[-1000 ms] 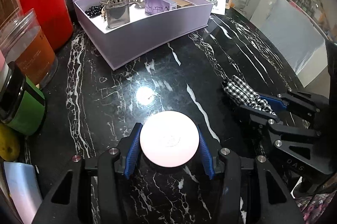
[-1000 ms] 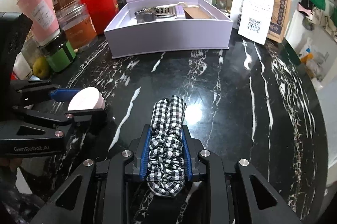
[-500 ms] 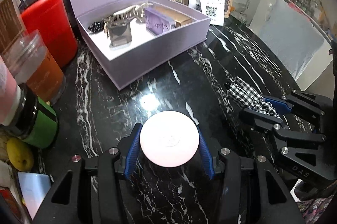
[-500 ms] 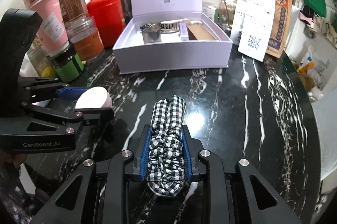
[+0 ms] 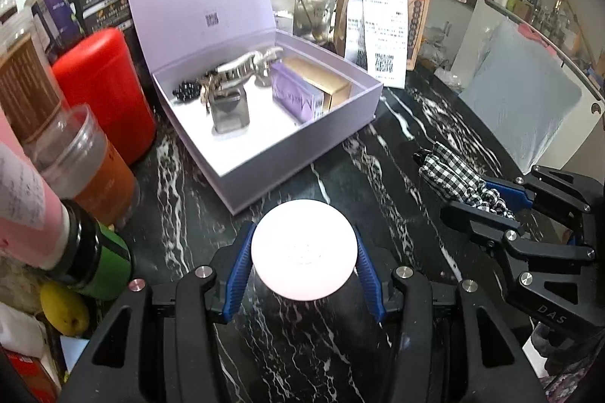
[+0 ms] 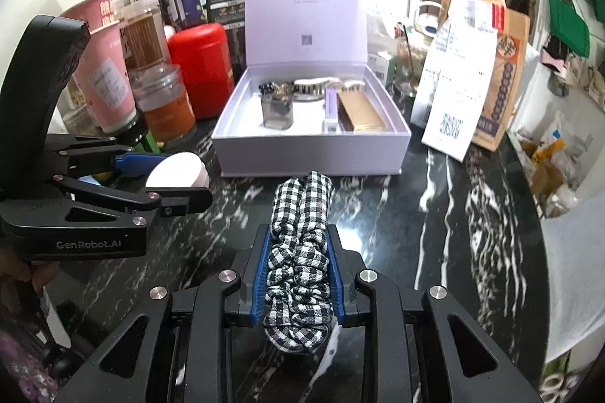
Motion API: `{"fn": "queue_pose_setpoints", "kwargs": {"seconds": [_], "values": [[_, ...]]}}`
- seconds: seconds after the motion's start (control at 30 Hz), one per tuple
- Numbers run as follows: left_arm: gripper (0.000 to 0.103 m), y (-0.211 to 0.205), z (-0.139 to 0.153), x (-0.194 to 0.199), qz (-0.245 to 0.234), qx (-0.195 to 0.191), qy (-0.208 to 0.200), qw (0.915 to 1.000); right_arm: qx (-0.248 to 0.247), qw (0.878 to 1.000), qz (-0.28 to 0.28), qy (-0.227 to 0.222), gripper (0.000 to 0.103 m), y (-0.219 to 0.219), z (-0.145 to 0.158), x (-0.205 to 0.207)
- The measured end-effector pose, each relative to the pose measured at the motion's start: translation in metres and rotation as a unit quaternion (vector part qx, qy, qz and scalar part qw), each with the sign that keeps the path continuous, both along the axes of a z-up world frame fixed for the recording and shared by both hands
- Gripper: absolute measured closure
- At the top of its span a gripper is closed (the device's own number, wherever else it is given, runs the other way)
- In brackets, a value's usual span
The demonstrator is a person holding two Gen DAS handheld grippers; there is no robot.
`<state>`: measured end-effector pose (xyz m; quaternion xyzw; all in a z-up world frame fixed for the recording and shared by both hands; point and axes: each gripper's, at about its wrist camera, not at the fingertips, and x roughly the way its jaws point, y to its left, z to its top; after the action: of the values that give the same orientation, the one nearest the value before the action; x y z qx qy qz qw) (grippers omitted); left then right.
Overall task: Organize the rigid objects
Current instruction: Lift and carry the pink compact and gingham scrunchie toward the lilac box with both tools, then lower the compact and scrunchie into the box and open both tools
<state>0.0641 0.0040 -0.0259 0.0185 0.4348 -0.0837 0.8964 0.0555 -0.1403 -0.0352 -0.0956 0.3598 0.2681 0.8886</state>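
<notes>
Box (image 5: 302,153) at frame centre already holds several items, left gripper (image 5: 304,251) clamps the jar (image 5: 304,249), right gripper (image 6: 298,263) clamps the scrunchie (image 6: 298,236), both above the bench (image 5: 397,145), both unplaced.

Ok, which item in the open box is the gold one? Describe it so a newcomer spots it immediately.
Find the open lilac box on the black marble table. Along its right inside wall lies the gold carton, beside a slim purple carton. It is the only shiny gold item there.
</notes>
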Motion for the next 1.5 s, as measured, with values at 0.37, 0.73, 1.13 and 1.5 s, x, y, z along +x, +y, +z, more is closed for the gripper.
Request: {"fn": "queue_pose_setpoints", "kwargs": {"seconds": [0.37,0.73,1.13,1.5], "values": [[0.053,-0.005,0.028,0.012,-0.015,0.002,-0.036,0.9992,-0.001,0.999,0.003,-0.039,0.076,-0.001,0.027,0.015],[0.053,-0.008,0.048,0.029,-0.021,0.003,-0.063,0.9978,0.003,0.997,0.017,-0.069,0.076,0.001,0.049,0.03],[0.053,-0.004,0.066,0.06,-0.018,0.003,-0.089,0.9959,0.011,0.995,0.027,-0.098,0.076,0.008,0.073,0.06],[0.053,0.004,0.079,0.101,-0.003,0.006,-0.107,0.9942,0.022,0.995,0.026,-0.098,0.076,0.02,0.076,0.112]]}}
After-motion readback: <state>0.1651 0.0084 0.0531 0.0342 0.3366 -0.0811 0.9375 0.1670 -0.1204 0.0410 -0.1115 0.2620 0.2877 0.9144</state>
